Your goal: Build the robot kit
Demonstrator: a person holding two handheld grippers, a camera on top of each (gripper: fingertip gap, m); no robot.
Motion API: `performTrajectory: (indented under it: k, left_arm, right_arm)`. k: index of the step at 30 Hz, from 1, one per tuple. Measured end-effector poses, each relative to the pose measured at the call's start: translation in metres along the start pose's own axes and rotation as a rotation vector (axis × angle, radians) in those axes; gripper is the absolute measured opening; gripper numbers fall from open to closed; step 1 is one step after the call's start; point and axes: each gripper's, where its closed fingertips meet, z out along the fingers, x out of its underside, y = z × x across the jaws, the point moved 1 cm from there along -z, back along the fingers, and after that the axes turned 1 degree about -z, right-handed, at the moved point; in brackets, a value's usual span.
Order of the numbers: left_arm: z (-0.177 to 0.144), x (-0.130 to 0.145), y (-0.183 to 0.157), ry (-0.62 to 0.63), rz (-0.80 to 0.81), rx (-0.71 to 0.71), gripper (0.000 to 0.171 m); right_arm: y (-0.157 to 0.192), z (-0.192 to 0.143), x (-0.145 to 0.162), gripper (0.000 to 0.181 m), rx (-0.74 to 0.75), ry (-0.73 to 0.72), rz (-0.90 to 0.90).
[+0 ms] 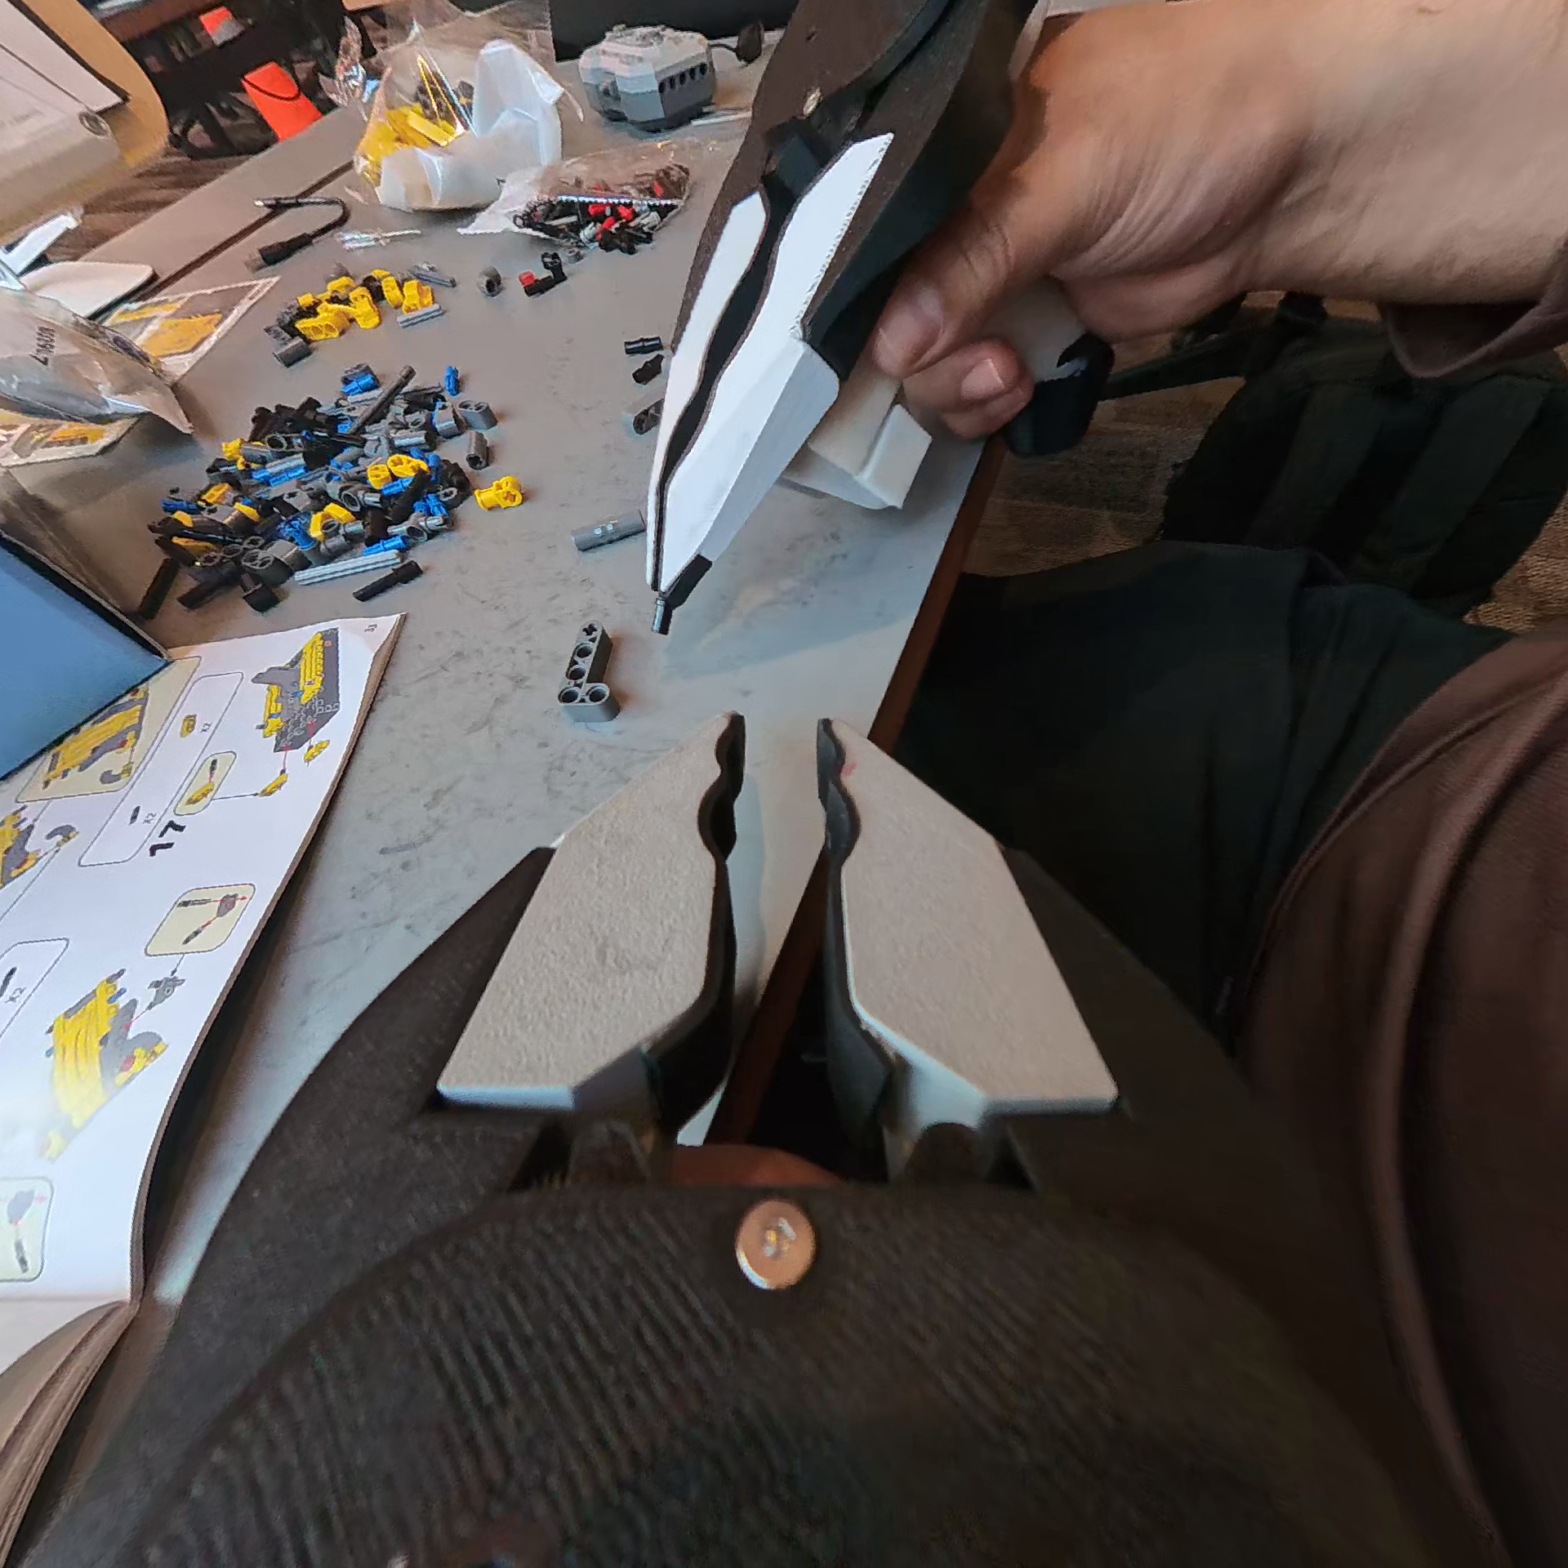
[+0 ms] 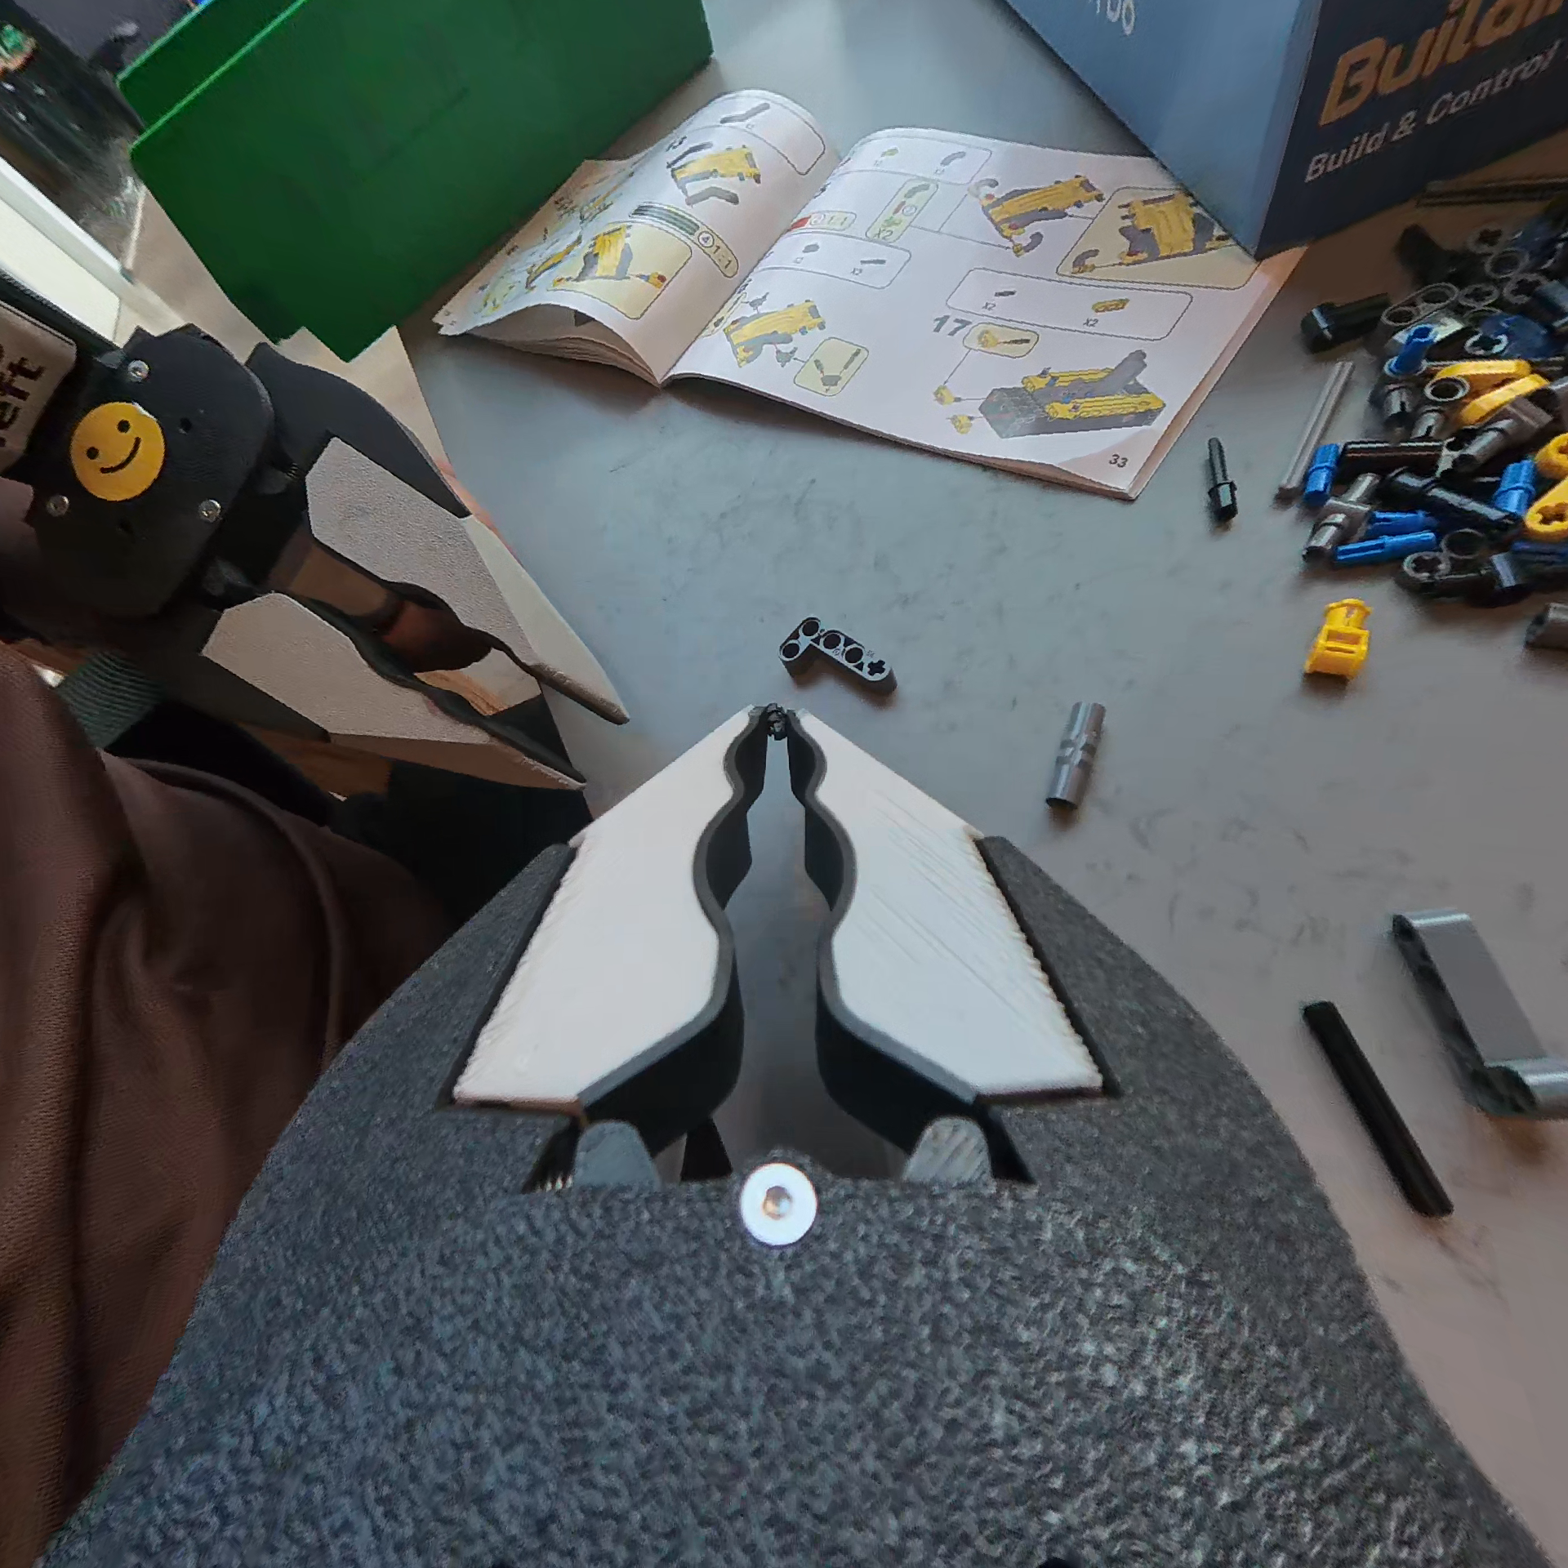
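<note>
My right gripper (image 2: 774, 717) is shut on a small black pin (image 2: 774, 721) at its fingertips, held just above the grey table. It also shows in the left wrist view (image 1: 662, 615), gripped by a hand, with the black pin (image 1: 661, 618) poking out of its tip. A dark L-shaped beam (image 2: 836, 649) lies flat just beyond it, and also shows in the left wrist view (image 1: 590, 674). My left gripper (image 1: 781, 738) is open and empty at the table's near edge. In the right wrist view it (image 2: 598, 747) sits to the left.
An open instruction booklet (image 2: 848, 280) lies ahead beside a blue box (image 2: 1358, 110) and a green box (image 2: 382, 144). A pile of small parts (image 2: 1468, 467), a grey connector (image 2: 1073, 751), yellow piece (image 2: 1339, 636), grey beam (image 2: 1476, 1010) and black axle (image 2: 1374, 1107) lie right. Bags of parts (image 1: 475, 127) are farther back. Spacing between my two grippers at the tips: around 5 cm. The grey connector (image 2: 1073, 751) lies around 6 cm away from my right fingertips. The left camera catches it too, in the left wrist view (image 1: 606, 534).
</note>
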Motion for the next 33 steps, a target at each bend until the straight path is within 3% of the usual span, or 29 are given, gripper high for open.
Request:
performTrajectory:
  k: [9,14,21,28,33]
  left_arm:
    - [-0.006,-0.006,0.002,-0.022,-0.035,0.021,0.015]
    - [-0.024,-0.029,0.037,-0.084,-0.097,-0.067,0.014]
    - [0.004,-0.019,0.063,0.105,0.001,-0.078,0.026]
    - [0.031,0.003,0.059,0.276,0.027,0.056,0.028]
    - [0.034,0.007,0.057,0.301,-0.006,0.109,0.013]
  right_arm:
    - [0.003,0.002,0.001,0.003,-0.045,0.011,0.034]
    - [0.003,-0.005,-0.014,0.003,-0.022,0.018,-0.056]
    - [-0.01,-0.004,-0.026,0.003,0.041,0.137,-0.213]
    - [-0.015,0.003,-0.017,0.004,0.063,0.311,-0.273]
    - [-0.018,0.007,-0.019,0.003,0.062,0.347,-0.252]
